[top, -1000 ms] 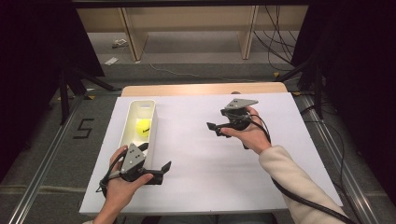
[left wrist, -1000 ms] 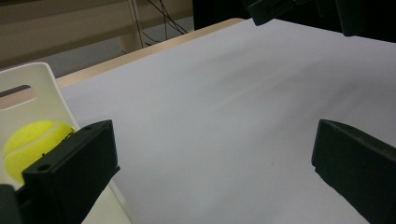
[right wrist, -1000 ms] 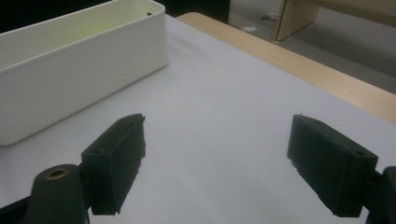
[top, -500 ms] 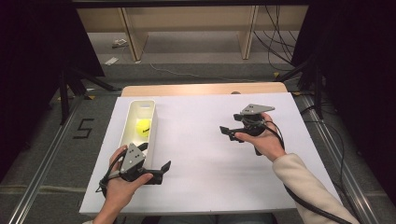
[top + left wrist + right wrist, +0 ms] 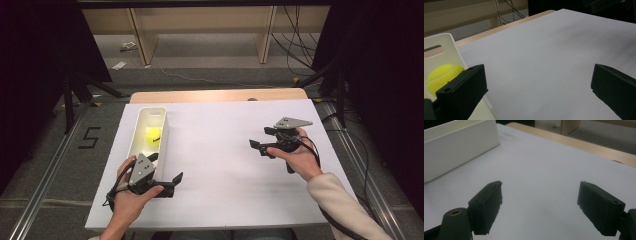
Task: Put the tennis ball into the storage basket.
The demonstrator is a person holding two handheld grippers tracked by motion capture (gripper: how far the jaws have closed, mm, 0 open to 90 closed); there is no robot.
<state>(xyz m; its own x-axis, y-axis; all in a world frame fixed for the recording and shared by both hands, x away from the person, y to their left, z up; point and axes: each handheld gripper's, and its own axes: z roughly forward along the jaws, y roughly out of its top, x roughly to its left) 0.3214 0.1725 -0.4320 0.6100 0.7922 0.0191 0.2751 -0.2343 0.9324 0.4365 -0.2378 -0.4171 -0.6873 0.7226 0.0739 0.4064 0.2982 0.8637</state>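
Beside the white bin's (image 5: 141, 131) near rim, left gripper (image 5: 172, 181) spread; right gripper (image 5: 257, 146) spread, empty, over bare white tabletop (image 5: 220, 165).

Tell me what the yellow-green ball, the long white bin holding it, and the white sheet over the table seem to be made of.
Yellow-green ball: felt-covered, fuzzy and matte with a pale curved seam, likely a tennis ball. Long white bin: probably moulded plastic, with smooth thin walls and a cut-out handle slot. White sheet: matte and flat, paper or thin board; the look leaves it open.

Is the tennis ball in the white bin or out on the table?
In. The tennis ball sits inside the white bin, its walls around it.
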